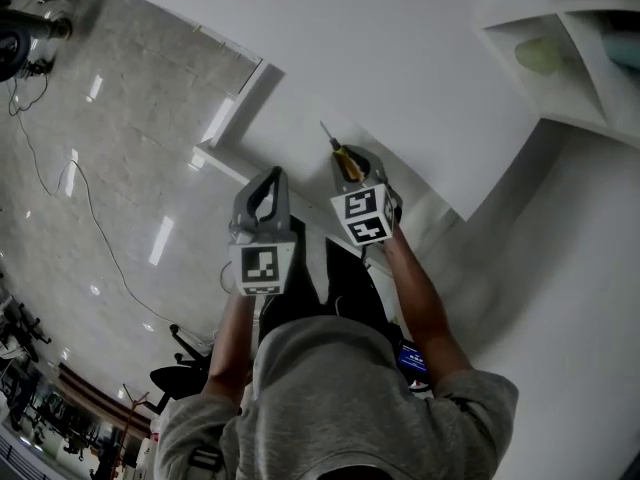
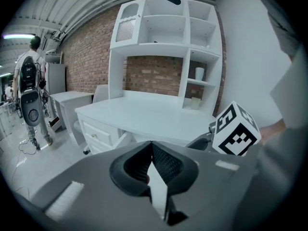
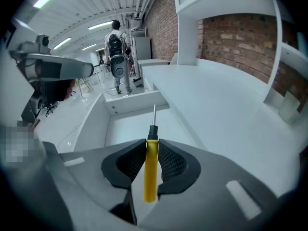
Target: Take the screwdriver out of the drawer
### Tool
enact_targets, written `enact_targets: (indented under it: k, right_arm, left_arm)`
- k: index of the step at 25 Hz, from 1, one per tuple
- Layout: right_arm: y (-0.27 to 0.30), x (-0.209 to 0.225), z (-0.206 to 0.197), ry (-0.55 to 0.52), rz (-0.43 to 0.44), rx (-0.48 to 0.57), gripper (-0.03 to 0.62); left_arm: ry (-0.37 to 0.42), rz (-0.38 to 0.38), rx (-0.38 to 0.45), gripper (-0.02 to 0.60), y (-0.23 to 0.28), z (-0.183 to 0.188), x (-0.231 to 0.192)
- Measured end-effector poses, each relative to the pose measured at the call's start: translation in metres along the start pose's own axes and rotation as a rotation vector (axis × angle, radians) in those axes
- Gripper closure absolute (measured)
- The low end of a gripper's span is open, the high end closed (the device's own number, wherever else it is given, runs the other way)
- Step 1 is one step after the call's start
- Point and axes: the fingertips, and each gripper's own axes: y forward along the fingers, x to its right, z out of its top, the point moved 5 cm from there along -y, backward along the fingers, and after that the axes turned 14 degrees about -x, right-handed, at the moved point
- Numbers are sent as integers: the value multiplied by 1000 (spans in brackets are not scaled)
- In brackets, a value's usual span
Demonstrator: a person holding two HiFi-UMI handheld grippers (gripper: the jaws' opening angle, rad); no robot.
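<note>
My right gripper is shut on a screwdriver. Its yellow handle sits between the pads and its thin metal shaft points away, over the open white drawer below. The drawer stands pulled out from under the white desk, and what shows of its floor is bare. Beside it on the left, my left gripper is shut with nothing in it. The right gripper's marker cube shows in the left gripper view.
A white shelf unit stands on the desk's far side against a brick wall. A cable runs over the glossy floor at left. A person stands far off in the room.
</note>
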Motion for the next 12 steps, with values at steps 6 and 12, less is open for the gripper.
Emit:
enact_targets:
  k: [6,12]
  right_arm:
    - [-41,3,9,21,-34,56,511]
    - [-91,4,16,103,-44,142,511]
  left_arm:
    - [37,3,54,569,-27,25,11]
    - [45,7,90,569,-53,42,21]
